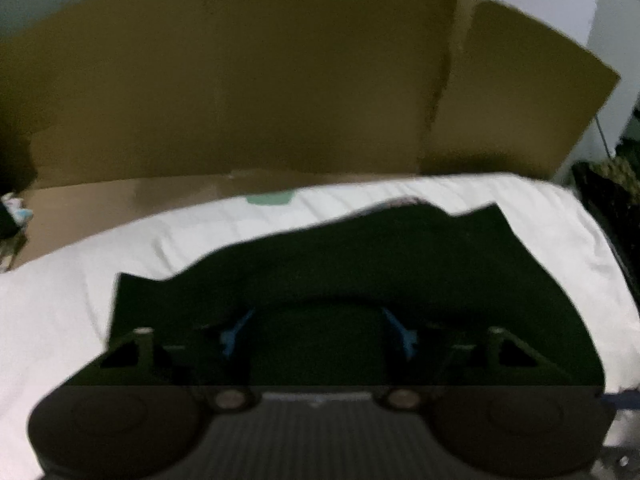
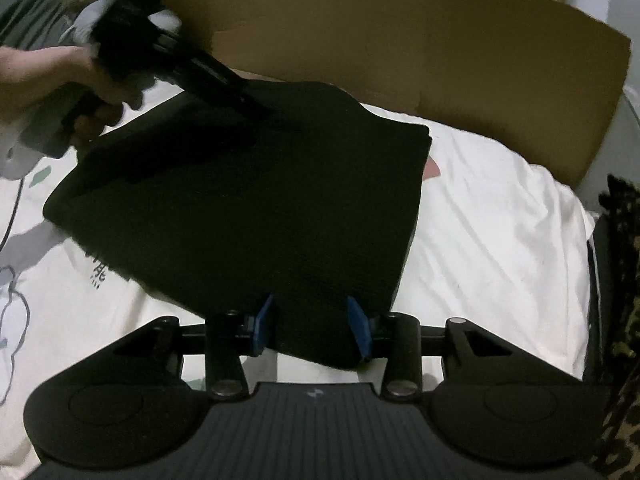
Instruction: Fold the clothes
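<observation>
A dark, almost black garment [image 2: 248, 208] lies partly folded on a white sheet [image 2: 500, 232]; it also fills the lower middle of the left wrist view [image 1: 380, 256]. My right gripper [image 2: 316, 324] is open, its blue pads [image 2: 262, 324] on either side of the garment's near edge. My left gripper [image 1: 320, 332] is open, its blue pads [image 1: 234, 334] wide apart over the cloth. In the right wrist view the left gripper [image 2: 256, 114] reaches down onto the garment's far left part, held by a hand [image 2: 60, 76].
A brown cardboard panel [image 1: 260, 92] stands behind the bed; it also shows in the right wrist view [image 2: 460, 52]. The sheet carries small prints [image 2: 96, 268]. A leopard-patterned cloth [image 2: 624, 280] hangs at the right edge.
</observation>
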### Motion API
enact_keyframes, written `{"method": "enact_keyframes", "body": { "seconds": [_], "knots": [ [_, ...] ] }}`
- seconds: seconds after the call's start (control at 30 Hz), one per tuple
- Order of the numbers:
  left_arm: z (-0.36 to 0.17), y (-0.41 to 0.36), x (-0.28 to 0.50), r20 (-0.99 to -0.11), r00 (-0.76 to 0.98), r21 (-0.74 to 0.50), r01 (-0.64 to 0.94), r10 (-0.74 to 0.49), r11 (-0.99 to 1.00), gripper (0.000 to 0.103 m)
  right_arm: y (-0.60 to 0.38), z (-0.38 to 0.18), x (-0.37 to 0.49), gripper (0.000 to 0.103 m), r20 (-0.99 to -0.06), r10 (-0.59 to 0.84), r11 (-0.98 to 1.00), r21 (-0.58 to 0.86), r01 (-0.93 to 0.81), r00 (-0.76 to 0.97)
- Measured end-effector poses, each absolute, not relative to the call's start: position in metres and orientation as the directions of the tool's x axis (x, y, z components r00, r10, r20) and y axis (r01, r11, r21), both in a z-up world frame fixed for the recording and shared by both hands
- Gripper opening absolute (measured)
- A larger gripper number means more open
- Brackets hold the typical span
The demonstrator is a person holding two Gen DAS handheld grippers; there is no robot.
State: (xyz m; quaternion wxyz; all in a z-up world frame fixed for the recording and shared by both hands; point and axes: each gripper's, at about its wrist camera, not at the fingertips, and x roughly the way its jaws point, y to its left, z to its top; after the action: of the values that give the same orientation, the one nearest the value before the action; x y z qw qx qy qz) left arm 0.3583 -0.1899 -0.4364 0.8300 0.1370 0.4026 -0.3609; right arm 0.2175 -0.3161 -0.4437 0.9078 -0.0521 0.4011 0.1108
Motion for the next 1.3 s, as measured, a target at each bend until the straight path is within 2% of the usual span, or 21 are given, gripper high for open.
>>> {"method": "enact_keyframes", "body": {
  "seconds": [0.2, 0.43, 0.57, 0.7, 0.87, 1.2, 1.3],
  "knots": [
    [-0.412, -0.162, 0.344, -0.73, 0.497, -0.014, 0.676, -0.47, 0.737, 0.065, -0.315, -0.445, 0.218, 0.048, -0.737, 0.16, 0.973, 0.007, -0.23, 0.657],
    [-0.394, -0.147, 0.298, -0.714, 0.479, -0.042, 0.698, -0.51, 0.715, 0.068, -0.316, -0.445, 0.218, 0.049, -0.734, 0.166, 0.974, 0.016, -0.227, 0.659],
    [-0.396, -0.153, 0.263, -0.712, 0.424, -0.058, 0.759, -0.559, 0.649, 0.075, -0.317, -0.445, 0.219, 0.049, -0.733, 0.171, 0.974, 0.023, -0.227, 0.659],
    [-0.406, -0.165, 0.238, -0.714, 0.383, -0.051, 0.806, -0.586, 0.589, 0.075, -0.318, -0.446, 0.221, 0.05, -0.732, 0.176, 0.973, 0.03, -0.227, 0.658],
    [-0.424, -0.175, 0.224, -0.729, 0.369, -0.074, 0.794, -0.576, 0.603, 0.075, -0.319, -0.446, 0.221, 0.05, -0.732, 0.181, 0.973, 0.034, -0.23, 0.657],
    [-0.455, -0.168, 0.185, -0.75, 0.419, 0.122, 0.848, -0.512, 0.516, 0.083, -0.317, -0.445, 0.219, 0.05, -0.732, 0.181, 0.972, 0.03, -0.234, 0.657],
    [-0.456, -0.158, 0.187, -0.751, 0.427, 0.131, 0.844, -0.504, 0.52, 0.083, -0.317, -0.445, 0.219, 0.05, -0.732, 0.181, 0.972, 0.029, -0.235, 0.657]
  ]
}}
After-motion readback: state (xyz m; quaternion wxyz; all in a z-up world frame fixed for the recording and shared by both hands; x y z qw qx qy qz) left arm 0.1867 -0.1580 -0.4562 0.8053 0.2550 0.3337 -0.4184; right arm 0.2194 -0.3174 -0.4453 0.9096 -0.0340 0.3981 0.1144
